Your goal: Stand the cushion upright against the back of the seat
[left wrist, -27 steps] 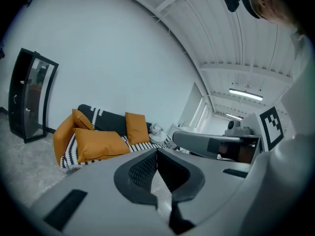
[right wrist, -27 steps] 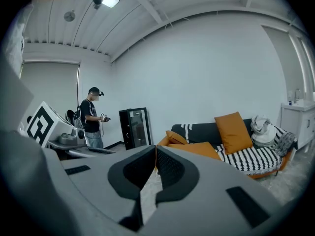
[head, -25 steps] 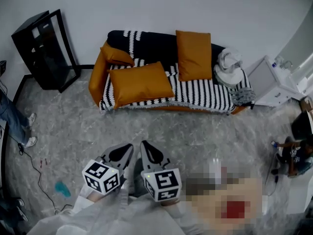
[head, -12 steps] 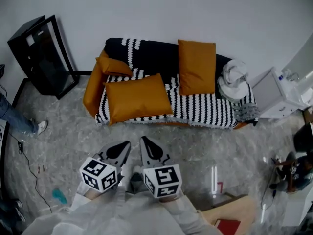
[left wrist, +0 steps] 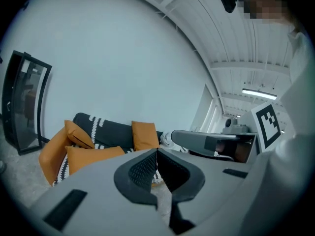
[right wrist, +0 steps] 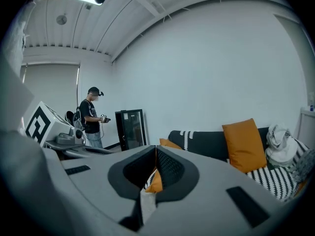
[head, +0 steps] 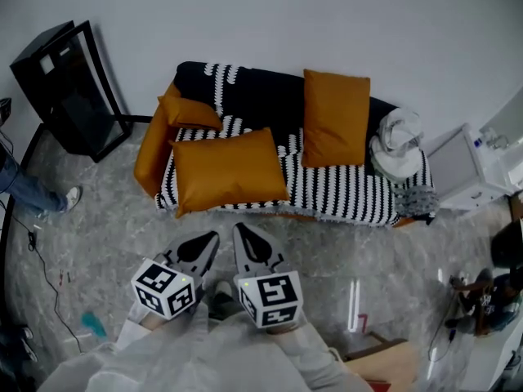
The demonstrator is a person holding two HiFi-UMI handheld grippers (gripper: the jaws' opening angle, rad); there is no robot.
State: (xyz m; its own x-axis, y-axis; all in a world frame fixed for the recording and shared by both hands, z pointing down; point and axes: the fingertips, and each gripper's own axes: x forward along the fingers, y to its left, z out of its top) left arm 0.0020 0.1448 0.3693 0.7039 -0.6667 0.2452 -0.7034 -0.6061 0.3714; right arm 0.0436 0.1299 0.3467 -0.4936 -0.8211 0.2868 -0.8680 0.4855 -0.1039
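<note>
The left hand-held gripper point(head: 206, 245) and the right hand-held gripper point(head: 245, 242) are side by side and close together above the grey floor point(head: 327, 251). Both point toward the sofa point(head: 261, 96). Each has its jaws pressed together with nothing between them.

Straight ahead of the two hand-held grippers, and well apart from them, the big orange cushion point(head: 229, 170) lies flat on the striped seat, toward the sofa's left half. Its front edge reaches the front of the seat. Beyond it, and a little left of the left hand-held gripper's line, a small orange cushion point(head: 189, 113) leans in the corner by the orange armrest. Ahead and to the right of the right hand-held gripper, a second orange cushion point(head: 337, 118) stands upright against the black back of the sofa. Further right, a white bundle of cloth point(head: 396, 141) sits at the sofa's end, and a white unit point(head: 462, 170) stands just beside that end.

Far to the left of the left hand-held gripper, a black glass-fronted cabinet point(head: 69, 88) stands by the wall. A person's leg in jeans point(head: 24, 188) shows at the picture's left edge. In the right gripper view a person stands next to that cabinet.
</note>
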